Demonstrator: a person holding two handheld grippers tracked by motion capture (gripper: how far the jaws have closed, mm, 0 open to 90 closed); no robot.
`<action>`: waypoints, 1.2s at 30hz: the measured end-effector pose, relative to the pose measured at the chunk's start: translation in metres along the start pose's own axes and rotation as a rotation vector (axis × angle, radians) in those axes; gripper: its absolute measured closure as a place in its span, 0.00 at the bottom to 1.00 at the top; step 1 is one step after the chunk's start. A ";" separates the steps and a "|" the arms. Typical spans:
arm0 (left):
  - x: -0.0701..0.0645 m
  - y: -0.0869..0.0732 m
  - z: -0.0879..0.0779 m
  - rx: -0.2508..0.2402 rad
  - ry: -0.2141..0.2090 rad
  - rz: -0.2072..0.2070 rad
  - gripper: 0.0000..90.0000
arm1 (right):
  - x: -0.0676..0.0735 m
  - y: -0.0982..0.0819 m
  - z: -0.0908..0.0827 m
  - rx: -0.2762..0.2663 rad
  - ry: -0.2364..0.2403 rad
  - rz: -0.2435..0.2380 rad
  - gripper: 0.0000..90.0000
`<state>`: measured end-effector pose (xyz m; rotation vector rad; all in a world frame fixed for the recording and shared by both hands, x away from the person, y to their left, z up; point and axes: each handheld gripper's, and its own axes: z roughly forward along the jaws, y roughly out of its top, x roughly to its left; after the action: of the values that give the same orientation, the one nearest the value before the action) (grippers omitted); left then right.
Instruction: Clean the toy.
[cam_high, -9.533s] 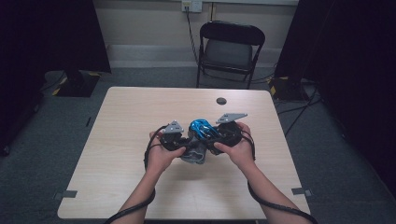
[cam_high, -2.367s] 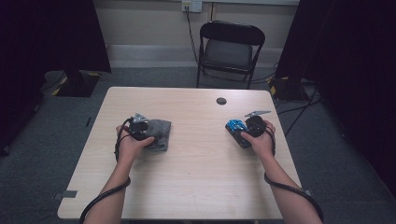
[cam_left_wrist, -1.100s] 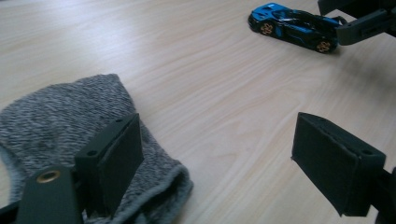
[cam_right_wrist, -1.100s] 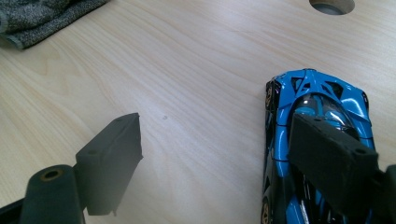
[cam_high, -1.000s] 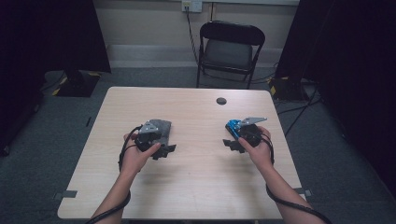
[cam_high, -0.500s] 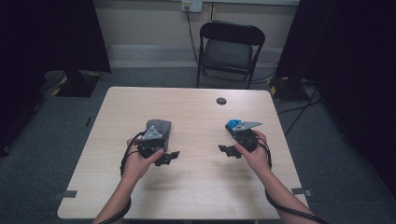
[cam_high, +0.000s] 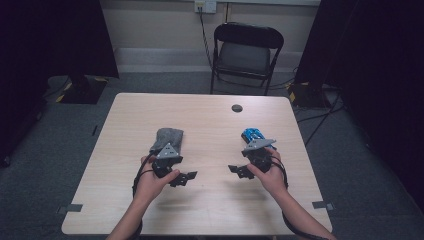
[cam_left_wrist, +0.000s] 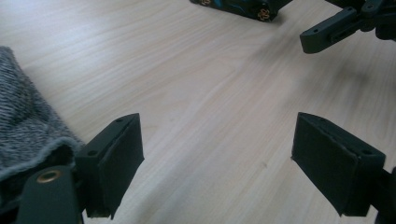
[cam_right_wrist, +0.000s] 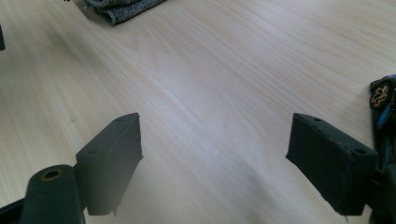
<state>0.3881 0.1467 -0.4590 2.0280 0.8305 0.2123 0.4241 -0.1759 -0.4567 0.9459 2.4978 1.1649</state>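
Observation:
A grey knitted cloth (cam_high: 168, 137) lies folded on the wooden table (cam_high: 210, 125), left of centre. A blue and black patterned item (cam_high: 251, 134) lies right of centre. My left gripper (cam_high: 183, 177) hovers just in front of the cloth, jaws open and empty, pointing toward the middle. In the left gripper view the cloth (cam_left_wrist: 23, 126) sits beside the left jaw of my left gripper (cam_left_wrist: 219, 154). My right gripper (cam_high: 238, 170) is open and empty, in front of the blue item. In the right gripper view the blue item (cam_right_wrist: 384, 100) is at the right edge, beside my right gripper (cam_right_wrist: 215, 154).
A small dark round disc (cam_high: 237, 108) rests near the table's far edge. A black folding chair (cam_high: 247, 52) stands behind the table. The other hand's jaw (cam_left_wrist: 334, 29) shows at the top right of the left gripper view. Bare wood lies between the two grippers.
Both hands have drawn back toward the table's near edge, and the jaws now point toward each other. The grey cloth and the blue item have stayed where they lay.

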 end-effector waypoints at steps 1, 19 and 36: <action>-0.001 -0.001 0.001 0.005 0.004 0.005 0.18 | 0.001 -0.001 0.000 0.002 0.004 0.001 0.19; -0.023 -0.024 0.016 0.052 -0.057 0.044 0.18 | 0.026 -0.025 0.003 0.012 0.077 -0.014 0.19; -0.036 -0.039 0.028 0.098 -0.059 0.103 0.18 | 0.046 -0.042 0.012 0.047 0.119 -0.070 0.19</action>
<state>0.3547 0.1192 -0.5004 2.1611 0.7128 0.1710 0.3749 -0.1596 -0.4933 0.8152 2.6398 1.1777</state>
